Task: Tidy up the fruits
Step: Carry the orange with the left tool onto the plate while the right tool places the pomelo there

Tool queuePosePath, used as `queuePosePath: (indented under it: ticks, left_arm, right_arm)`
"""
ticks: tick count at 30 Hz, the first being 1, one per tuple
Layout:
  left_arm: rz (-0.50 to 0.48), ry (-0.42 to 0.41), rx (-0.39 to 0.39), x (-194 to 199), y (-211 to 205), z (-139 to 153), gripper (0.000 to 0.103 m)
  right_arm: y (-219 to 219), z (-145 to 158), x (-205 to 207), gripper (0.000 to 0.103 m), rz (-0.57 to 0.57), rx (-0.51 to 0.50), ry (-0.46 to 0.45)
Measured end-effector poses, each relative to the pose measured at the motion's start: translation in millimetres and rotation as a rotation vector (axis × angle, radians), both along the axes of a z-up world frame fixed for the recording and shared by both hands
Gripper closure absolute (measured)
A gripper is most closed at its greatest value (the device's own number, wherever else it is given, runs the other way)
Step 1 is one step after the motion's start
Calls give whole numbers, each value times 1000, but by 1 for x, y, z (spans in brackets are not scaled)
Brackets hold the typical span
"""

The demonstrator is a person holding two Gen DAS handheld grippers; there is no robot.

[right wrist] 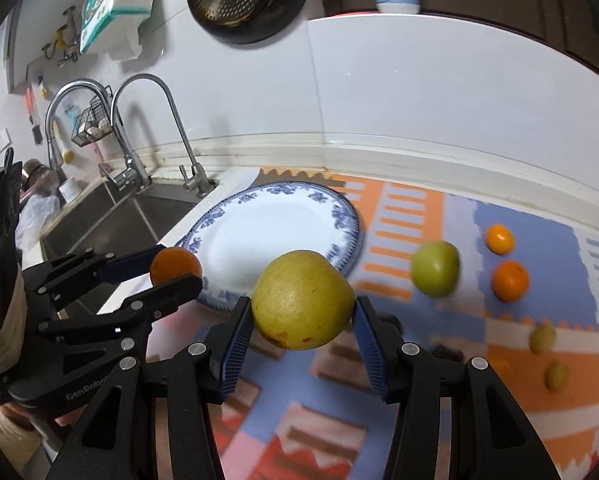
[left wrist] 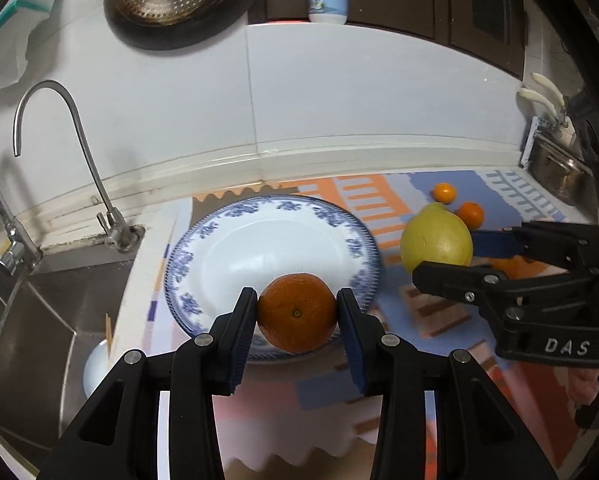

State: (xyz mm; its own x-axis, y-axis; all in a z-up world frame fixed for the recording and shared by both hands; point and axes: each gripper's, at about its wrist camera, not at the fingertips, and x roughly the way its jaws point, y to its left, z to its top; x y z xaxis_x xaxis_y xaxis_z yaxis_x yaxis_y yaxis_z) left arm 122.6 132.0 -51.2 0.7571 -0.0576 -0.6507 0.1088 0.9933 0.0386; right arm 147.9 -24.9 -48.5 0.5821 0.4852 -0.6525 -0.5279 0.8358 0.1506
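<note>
Two pairs of tongs carry fruit above a kitchen bench. The left tongs [left wrist: 297, 312] pinch an orange [left wrist: 297, 312] over the 6 o'clock rim of a blue-patterned plate [left wrist: 219, 248]. The right tongs [right wrist: 303, 312] pinch a large yellow fruit [right wrist: 303, 300], held at the plate's 3 o'clock side in the left wrist view. On the patterned mat [right wrist: 539, 208], well to the right of the plate, lie a green fruit [right wrist: 435, 268], two small oranges [right wrist: 510, 281] and two small yellow-green fruits [right wrist: 543, 338]. The sink [left wrist: 59, 312] sits at the plate's 9 o'clock.
</note>
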Motion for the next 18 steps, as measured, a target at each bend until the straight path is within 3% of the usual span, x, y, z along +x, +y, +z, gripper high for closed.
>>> queuePosePath:
  ticks: [4, 11, 18]
  left_arm:
    - [12, 15, 9, 17, 15, -7, 63]
    - [35, 98, -47, 51, 40, -28, 63]
    - [25, 150, 4, 70, 42, -43, 63]
  right_arm:
    - [24, -7, 24, 51, 14, -38, 13]
    - [51, -25, 60, 51, 35, -85, 58]
    - [65, -41, 82, 51, 52, -130, 95]
